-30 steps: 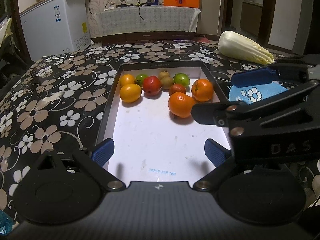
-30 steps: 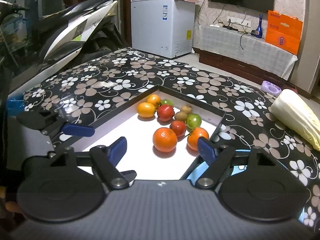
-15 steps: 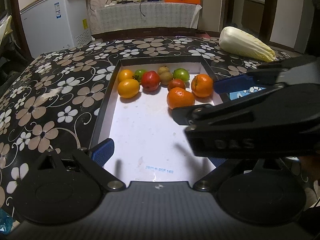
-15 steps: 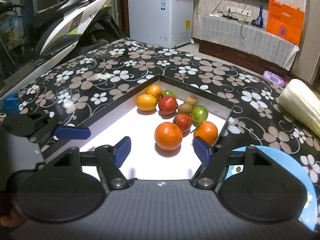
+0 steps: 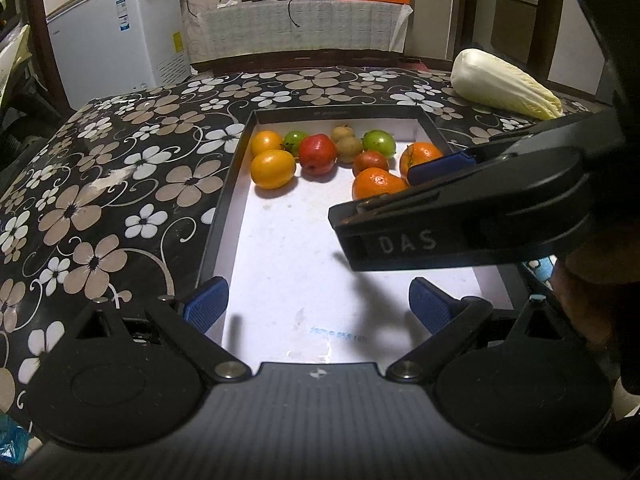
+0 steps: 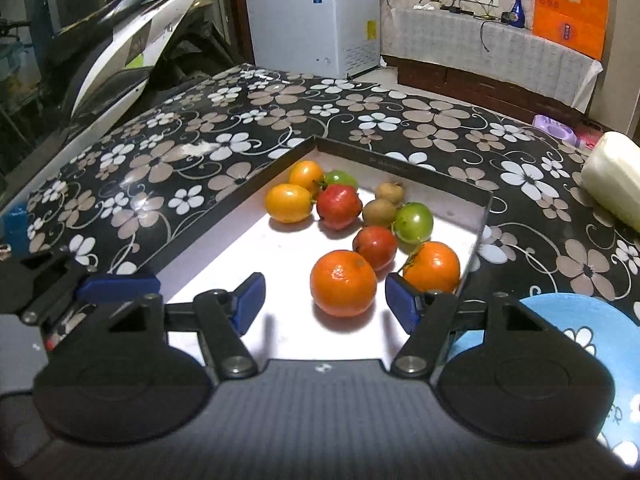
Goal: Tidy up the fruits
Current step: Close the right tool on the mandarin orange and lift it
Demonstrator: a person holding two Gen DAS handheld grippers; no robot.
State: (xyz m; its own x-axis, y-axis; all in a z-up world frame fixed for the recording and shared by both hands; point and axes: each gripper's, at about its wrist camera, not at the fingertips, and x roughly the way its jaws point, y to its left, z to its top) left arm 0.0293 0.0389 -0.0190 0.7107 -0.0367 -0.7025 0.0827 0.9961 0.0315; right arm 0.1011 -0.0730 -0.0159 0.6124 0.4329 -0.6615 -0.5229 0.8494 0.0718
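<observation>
Standing by the counter [image 6: 404, 120], I watched the right tool [image 6: 324, 304] hang low over the white tray [image 5: 280, 264] with its jaws spread wide and empty, the nearest orange [image 6: 343, 282] sitting just ahead of the gap, toward twelve o'clock. The left tool [image 5: 316, 304] was likewise agape and held nothing, poised over the tray's near end, well apart from the fruit.

The fruit lay bunched at the tray's far end: a second orange [image 6: 433, 266] at about two o'clock from the first, close against the tray wall, then a small red fruit [image 6: 375, 246], a green one [image 6: 414, 222], two brown ones and more beyond. A blue plate [image 6: 568, 332] waited at the right tool's four o'clock.

To my eye the orange would be firm, light and round, apt to roll and with a skin that might slip. It wanted taking across its widest middle, with gentle pressure so as not to bruise it.
</observation>
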